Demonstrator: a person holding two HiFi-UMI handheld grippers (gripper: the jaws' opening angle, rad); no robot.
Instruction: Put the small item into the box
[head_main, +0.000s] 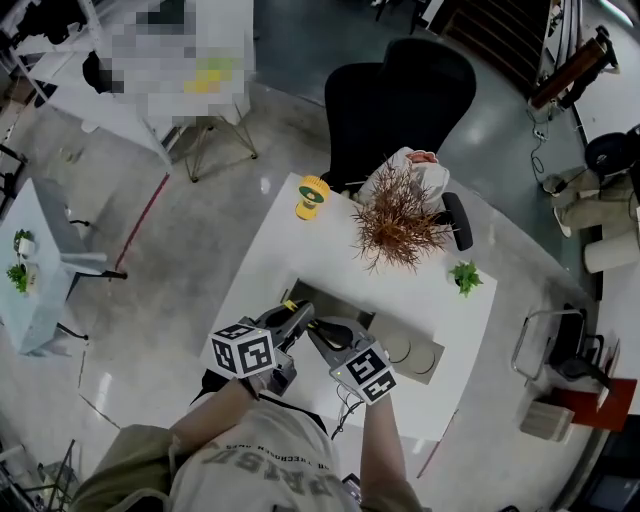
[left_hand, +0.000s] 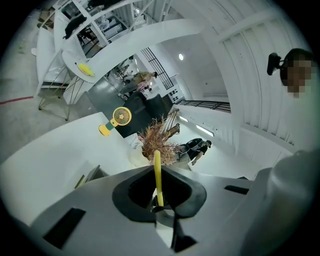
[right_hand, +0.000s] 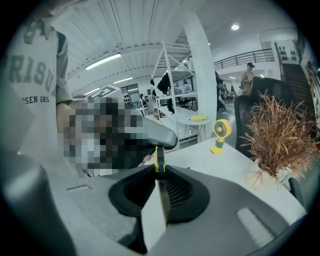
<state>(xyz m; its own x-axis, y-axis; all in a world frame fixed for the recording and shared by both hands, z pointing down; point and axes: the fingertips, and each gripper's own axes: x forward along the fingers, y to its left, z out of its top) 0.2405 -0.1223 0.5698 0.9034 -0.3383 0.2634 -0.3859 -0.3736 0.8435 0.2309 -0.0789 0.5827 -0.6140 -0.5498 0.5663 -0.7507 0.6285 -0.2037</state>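
Observation:
A thin yellow item with a black part (right_hand: 159, 160) hangs between my two grippers above the near edge of the white table (head_main: 300, 250). My left gripper (left_hand: 158, 172) is shut on it, and the yellow stick (left_hand: 157, 160) rises past its tips. From the other side my right gripper (right_hand: 159, 171) is shut on the item's black and yellow end, right under the left gripper's dark tip (right_hand: 155, 135). In the head view the left gripper (head_main: 300, 318) and the right gripper (head_main: 320, 332) meet tip to tip over the left end of the open grey box (head_main: 432, 372).
A small yellow fan (head_main: 312, 196) stands at the table's far left. A dried brown plant (head_main: 398, 225) and a small green plant (head_main: 465, 276) stand further back, with a black office chair (head_main: 400, 95) behind them. Round pale shapes (head_main: 410, 352) lie in the box.

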